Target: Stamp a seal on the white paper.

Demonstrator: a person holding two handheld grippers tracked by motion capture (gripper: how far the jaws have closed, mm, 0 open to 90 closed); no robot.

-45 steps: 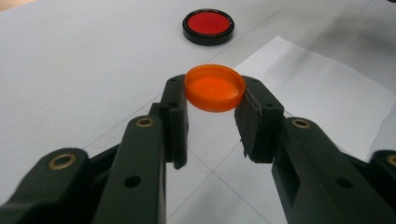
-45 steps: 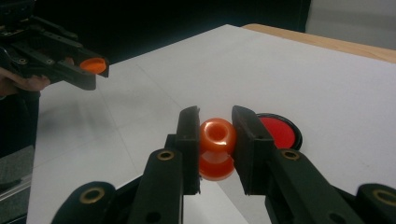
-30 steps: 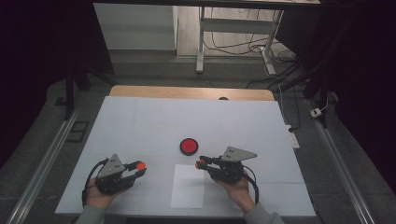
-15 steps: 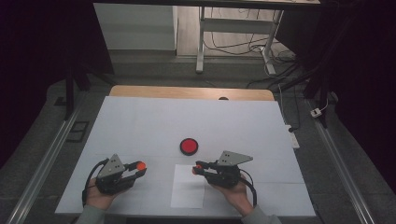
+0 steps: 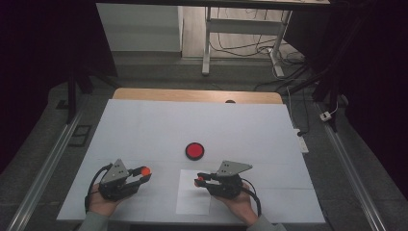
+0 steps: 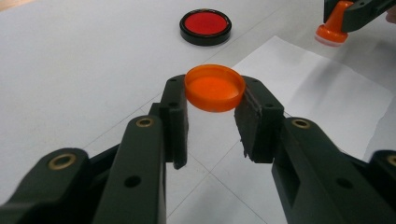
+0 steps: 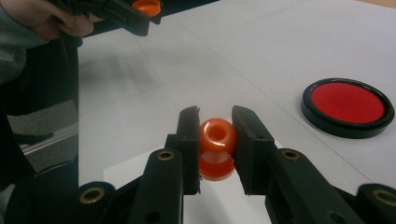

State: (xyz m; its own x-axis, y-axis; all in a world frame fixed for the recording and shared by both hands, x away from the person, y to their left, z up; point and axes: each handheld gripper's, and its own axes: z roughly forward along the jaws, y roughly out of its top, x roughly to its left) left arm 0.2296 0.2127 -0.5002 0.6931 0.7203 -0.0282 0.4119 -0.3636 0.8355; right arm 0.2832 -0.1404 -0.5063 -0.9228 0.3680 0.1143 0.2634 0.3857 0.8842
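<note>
Orange cap [image 6: 215, 87] is clamped by L gripper [image 5: 139, 175] at table's 7 o'clock. Orange stamp [image 7: 217, 148] is gripped by R gripper [image 5: 200, 181], held above paper sheet [image 5: 192, 202]; red ink pad [image 5: 195, 150] lies at 12 o'clock of it.

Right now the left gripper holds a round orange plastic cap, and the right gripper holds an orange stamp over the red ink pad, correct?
Not quite. The right gripper holds the orange stamp over the white paper sheet, not the round red ink pad, as the high view shows. The left gripper does hold the round orange plastic cap.

Orange stamp [image 7: 217, 148] upright, orange cap [image 6: 215, 87] level
</note>
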